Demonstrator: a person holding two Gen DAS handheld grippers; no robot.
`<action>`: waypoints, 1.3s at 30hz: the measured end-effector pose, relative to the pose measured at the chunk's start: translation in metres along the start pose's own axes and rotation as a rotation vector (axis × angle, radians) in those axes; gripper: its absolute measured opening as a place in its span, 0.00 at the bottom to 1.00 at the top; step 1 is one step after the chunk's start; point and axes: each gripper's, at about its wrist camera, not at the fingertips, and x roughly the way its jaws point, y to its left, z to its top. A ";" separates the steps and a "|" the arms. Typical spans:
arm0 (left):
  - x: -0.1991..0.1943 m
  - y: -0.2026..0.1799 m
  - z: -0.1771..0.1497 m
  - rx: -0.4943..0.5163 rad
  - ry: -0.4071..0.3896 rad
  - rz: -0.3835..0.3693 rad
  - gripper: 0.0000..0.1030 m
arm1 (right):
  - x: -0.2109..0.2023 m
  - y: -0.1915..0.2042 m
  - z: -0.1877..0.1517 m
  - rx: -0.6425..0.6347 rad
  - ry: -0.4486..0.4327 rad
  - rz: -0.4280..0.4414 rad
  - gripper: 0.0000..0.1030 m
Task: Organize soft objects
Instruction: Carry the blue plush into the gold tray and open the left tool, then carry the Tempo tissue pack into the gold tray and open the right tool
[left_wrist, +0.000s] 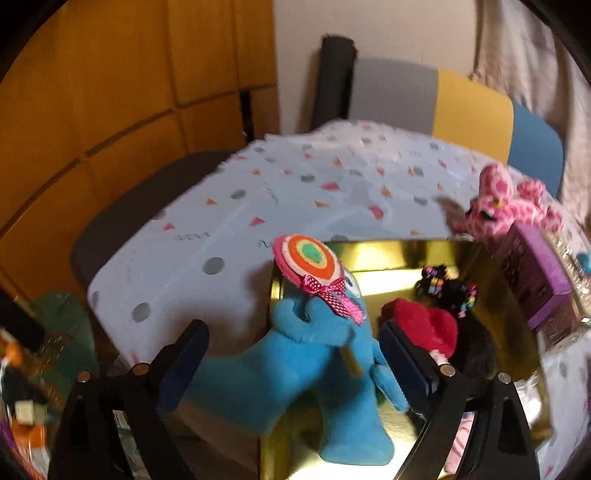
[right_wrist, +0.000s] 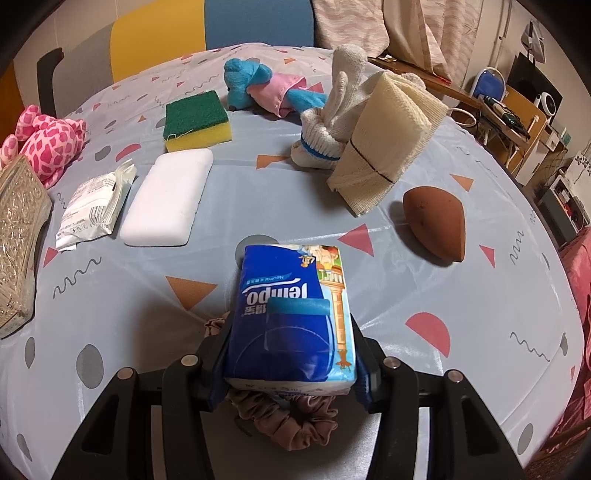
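In the left wrist view my left gripper (left_wrist: 291, 354) is open around a blue plush toy (left_wrist: 295, 376) holding a felt lollipop (left_wrist: 308, 264); the toy hangs over the rim of a gold tin (left_wrist: 388, 251). A red plush (left_wrist: 424, 328) and black hair ties (left_wrist: 448, 286) lie in the tin. In the right wrist view my right gripper (right_wrist: 290, 354) is shut on a blue Tempo tissue pack (right_wrist: 291, 314), above a brown scrunchie (right_wrist: 288, 421).
On the patterned tablecloth (right_wrist: 406, 280) lie a green-yellow sponge (right_wrist: 197, 120), white sponge (right_wrist: 166, 197), wipes packet (right_wrist: 94, 206), blue doll (right_wrist: 264, 86), white glove (right_wrist: 332, 125), gauze-wrapped block (right_wrist: 384, 140), brown beauty blender (right_wrist: 434, 223), pink plush (right_wrist: 48, 144), embossed box (right_wrist: 16, 240). Purple box (left_wrist: 535, 280).
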 end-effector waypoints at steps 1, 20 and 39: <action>-0.010 0.000 -0.003 -0.018 -0.022 0.010 0.91 | -0.001 0.000 -0.001 0.001 -0.003 -0.002 0.51; -0.093 -0.076 -0.064 -0.021 -0.081 -0.190 0.94 | -0.008 0.008 -0.010 0.024 -0.039 -0.059 0.51; -0.088 -0.104 -0.089 0.053 -0.040 -0.243 0.94 | -0.066 0.090 -0.046 -0.156 -0.098 0.231 0.50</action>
